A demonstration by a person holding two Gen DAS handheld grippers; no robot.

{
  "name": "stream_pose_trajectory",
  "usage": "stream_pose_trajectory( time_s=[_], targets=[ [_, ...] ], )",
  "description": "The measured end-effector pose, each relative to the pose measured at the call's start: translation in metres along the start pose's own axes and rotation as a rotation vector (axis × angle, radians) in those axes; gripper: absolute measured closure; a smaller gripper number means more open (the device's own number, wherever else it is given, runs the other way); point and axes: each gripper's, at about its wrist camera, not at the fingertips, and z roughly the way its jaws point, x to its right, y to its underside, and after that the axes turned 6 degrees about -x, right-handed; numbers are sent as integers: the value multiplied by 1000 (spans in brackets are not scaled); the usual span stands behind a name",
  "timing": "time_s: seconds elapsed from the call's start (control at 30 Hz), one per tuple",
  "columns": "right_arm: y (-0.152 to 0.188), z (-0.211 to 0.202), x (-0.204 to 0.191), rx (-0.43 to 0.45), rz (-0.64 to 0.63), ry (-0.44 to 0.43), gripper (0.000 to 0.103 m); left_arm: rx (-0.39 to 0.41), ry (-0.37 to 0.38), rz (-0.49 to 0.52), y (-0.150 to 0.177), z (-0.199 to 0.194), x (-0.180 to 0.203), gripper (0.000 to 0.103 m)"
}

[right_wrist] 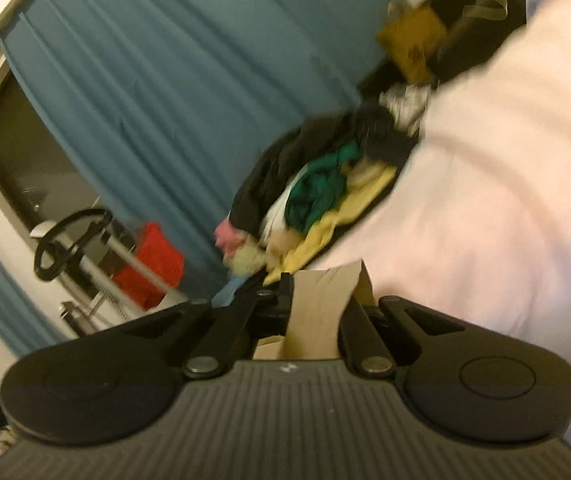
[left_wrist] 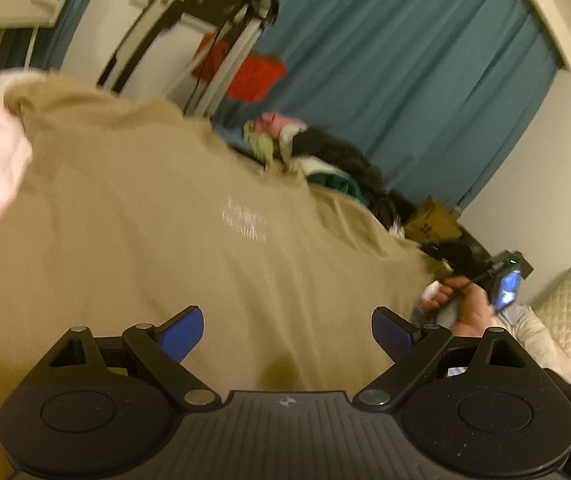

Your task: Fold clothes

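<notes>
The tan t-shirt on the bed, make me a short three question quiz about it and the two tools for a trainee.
1. True or false: the left tool is shut on the tan t-shirt.
2. Which tool has tan fabric pinched between its fingers? A) left B) right C) neither
3. Fill in: the pile of clothes lies in front of a ____ curtain.

Key:
1. False; its blue pads stand wide apart over the shirt.
2. B; the right tool grips a tan fold.
3. Blue.
</notes>
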Motion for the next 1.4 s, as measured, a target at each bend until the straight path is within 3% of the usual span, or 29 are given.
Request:
stream_pose_trajectory(
  time_s=[0.13, 0.3, 0.4, 0.53, 0.67, 0.83, 0.97, 1.0, 1.07, 1.1, 1.23, 1.4],
  targets=[
    [-18, -23, -37, 35, -128, 63, 100, 22, -13, -16, -11, -22, -4, 10],
    [-4, -38, -122, 71, -374, 160, 100, 35, -74, -2, -29, -51, -13, 10],
    [25, -41, -179, 93, -532, 176, 100, 55, -123, 15, -40, -70, -22, 9],
    [89, -35, -254, 97, -758, 158, 99, 93, -196, 55, -48, -85, -39, 7],
    [159, 3, -284, 1, -865, 143, 99, 127, -264, 64, -54, -88, -59, 7],
    [244, 54, -311, -139, -975, 132, 98, 89, -280, 25, -58, -62, -81, 7],
    [240, 67, -303, -217, -900, 98, 97, 49, -280, 26, -60, -39, -92, 7],
    [235, 70, -302, -245, -877, 78, 91, 43, -278, 28, -60, -35, -93, 7],
    [223, 71, -302, -357, -815, 0, 39, 30, -272, 31, -59, -27, -93, 7],
    [218, 62, -302, -387, -780, -40, 3, 23, -275, 32, -59, -24, -92, 7],
    [193, -4, -302, -380, -712, -171, 0, 18, -277, 61, -56, -22, -83, 7],
    [159, -114, -288, -350, -686, -217, 0, 35, -262, 111, -50, -37, -61, 7]
  ],
)
